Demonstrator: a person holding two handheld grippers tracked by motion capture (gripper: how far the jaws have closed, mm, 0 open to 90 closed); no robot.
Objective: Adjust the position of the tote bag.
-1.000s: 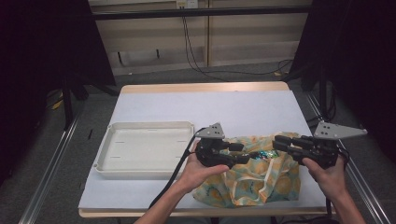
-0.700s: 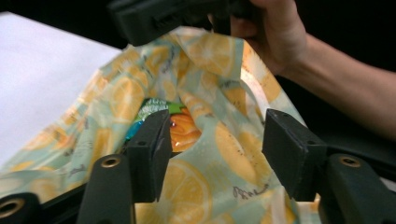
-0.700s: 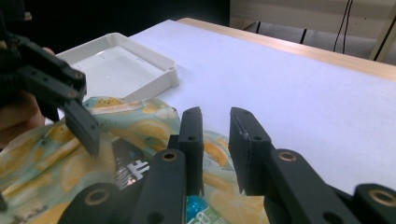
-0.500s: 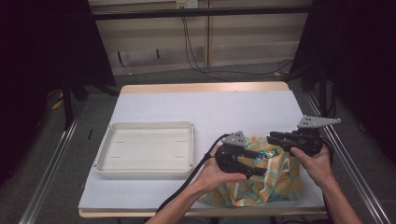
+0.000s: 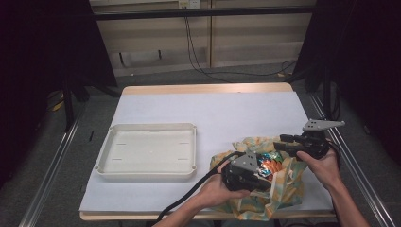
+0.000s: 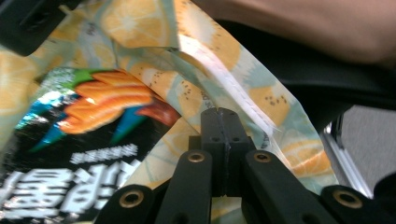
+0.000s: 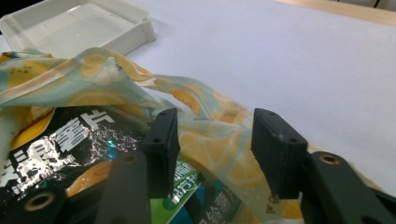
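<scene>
High view: we work at the lemon-print bag (image 5: 279, 189). Left gripper (image 6: 221, 122) pinched shut beside its rim, gripping nothing; right gripper (image 7: 215, 140) just opening, straddling fabric. Snack packets (image 5: 269, 165) remain inside; tray (image 5: 146, 171) unfilled.

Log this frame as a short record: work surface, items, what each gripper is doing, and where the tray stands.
surface: white-covered table
bag: orange-slice-printed plastic bag, lying crumpled at the near right of the table
contents: shiny black snack packets inside the bag
left gripper: jaws just closed, now shut at the bag's edge; whether they pinch the film is unclear
right gripper: jaws just opening, now open, with the bag's rim between them
tray: shallow cream plastic tray, empty, left of the bag, apart from it
</scene>
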